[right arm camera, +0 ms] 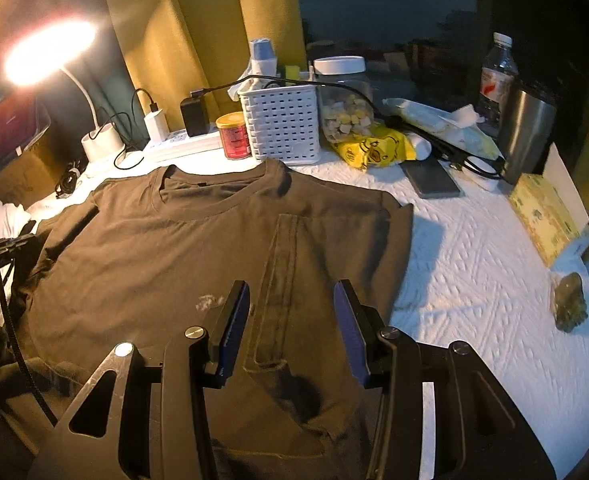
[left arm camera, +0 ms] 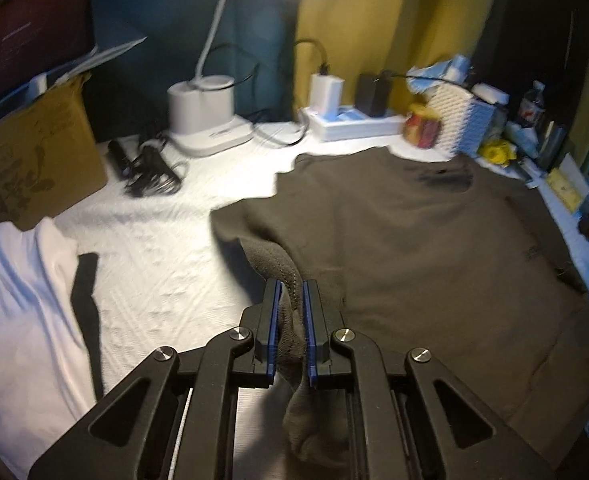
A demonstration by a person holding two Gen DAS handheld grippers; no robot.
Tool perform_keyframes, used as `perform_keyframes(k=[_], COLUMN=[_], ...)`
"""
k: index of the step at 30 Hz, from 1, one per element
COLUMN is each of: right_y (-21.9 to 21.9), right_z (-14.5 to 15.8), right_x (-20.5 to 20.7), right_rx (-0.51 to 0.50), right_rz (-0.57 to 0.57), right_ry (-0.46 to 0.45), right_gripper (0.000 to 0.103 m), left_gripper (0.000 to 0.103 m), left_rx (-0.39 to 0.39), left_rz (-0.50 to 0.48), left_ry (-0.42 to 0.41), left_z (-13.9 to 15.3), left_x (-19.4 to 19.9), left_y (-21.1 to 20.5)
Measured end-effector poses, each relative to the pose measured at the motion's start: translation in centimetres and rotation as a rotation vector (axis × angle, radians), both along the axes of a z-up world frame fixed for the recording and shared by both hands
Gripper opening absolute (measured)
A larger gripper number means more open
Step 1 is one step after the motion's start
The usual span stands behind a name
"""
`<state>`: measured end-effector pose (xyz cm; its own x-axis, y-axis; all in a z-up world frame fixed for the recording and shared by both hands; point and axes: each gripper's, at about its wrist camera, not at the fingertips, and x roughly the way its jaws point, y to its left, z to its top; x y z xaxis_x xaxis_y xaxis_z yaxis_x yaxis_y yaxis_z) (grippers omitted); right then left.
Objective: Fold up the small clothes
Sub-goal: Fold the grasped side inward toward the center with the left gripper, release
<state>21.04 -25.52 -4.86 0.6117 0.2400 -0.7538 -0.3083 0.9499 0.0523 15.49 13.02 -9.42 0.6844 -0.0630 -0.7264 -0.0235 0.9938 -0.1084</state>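
A dark brown t-shirt [left arm camera: 434, 248] lies front up on a white quilted cover [left arm camera: 166, 248], its collar [right arm camera: 214, 196] toward the back. In the left wrist view my left gripper [left arm camera: 292, 286] is shut on a bunched edge of the shirt's left side, and the cloth rises between the blue pads [left arm camera: 273, 312] and hangs below them. In the right wrist view the t-shirt [right arm camera: 154, 248] has its right sleeve [right arm camera: 282, 248] folded inward over the body. My right gripper [right arm camera: 292, 292] hovers open over that folded sleeve, with nothing between its fingers.
Along the back stand a lamp base [left arm camera: 202, 112], a power strip with chargers [right arm camera: 182, 140], a red can [right arm camera: 234, 136] and a white basket [right arm camera: 282, 120]. A cardboard box [left arm camera: 34, 152] and a white cloth [left arm camera: 18, 300] sit at left. A phone [right arm camera: 430, 180], a steel tumbler [right arm camera: 526, 132] and a bottle [right arm camera: 498, 76] are at right.
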Motion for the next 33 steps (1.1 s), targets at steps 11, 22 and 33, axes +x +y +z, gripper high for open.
perform_keyframes(k=[11,22,33], right_y=[-3.9,-6.5,-7.3], right_z=[-0.8,-2.5,-3.4], right_x=[-1.3,-1.8,-1.6], right_rx=[0.055,0.094,0.118], right_rz=[-0.036,-0.062,-0.071], right_ry=[0.001,0.023,0.033], right_gripper=[0.047,0.047,0.047], left_gripper=[0.009,0.010,0.068], left_rx=[0.010,0.023,-0.003], left_rz=[-0.119,-0.250,-0.202], left_ry=[-0.001,0.094,0.056], left_z=[1.0,-0.9,1.3], left_x=[0.6,1.1,2.6], left_y=[-6.4,-11.4,-10.4])
